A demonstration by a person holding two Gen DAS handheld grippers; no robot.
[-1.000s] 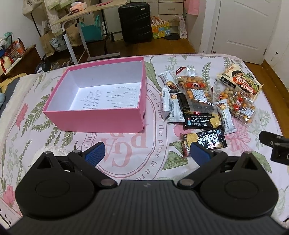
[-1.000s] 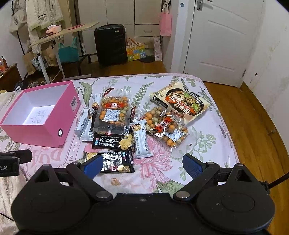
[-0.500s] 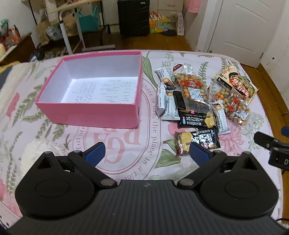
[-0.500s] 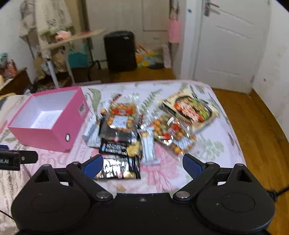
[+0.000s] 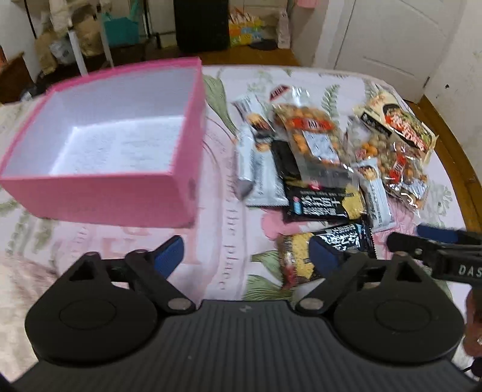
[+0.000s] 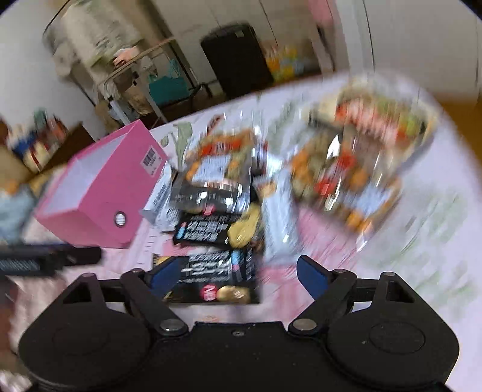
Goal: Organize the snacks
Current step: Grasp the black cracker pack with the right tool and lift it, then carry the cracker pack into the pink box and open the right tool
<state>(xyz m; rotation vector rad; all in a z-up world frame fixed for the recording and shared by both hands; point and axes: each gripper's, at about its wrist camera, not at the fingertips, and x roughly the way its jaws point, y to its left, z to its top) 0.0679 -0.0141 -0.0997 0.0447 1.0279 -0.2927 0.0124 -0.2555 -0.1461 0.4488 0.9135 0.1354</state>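
An empty pink box (image 5: 99,193) sits on the bed at the left; it also shows in the right wrist view (image 6: 96,193). A pile of several snack packets lies to its right: a black cracker packet (image 5: 328,250) nearest, another black packet (image 5: 322,205), a clear bag of nuts (image 5: 313,135) and a noodle pack (image 5: 403,126). My left gripper (image 5: 247,253) is open and empty above the bedsheet in front of the box. My right gripper (image 6: 238,276) is open and empty just over the nearest black packet (image 6: 211,277). The right wrist view is blurred.
The floral bedsheet (image 5: 223,241) covers the bed. Behind the bed stand a black suitcase (image 5: 201,24), a folding table (image 5: 75,45) with bags, and a white door (image 5: 388,39). The right gripper's finger shows at the right edge of the left wrist view (image 5: 436,244).
Both grippers have moved forward and down toward the bed. The right gripper tilted and dropped close over the nearest black packet. Both stay open.
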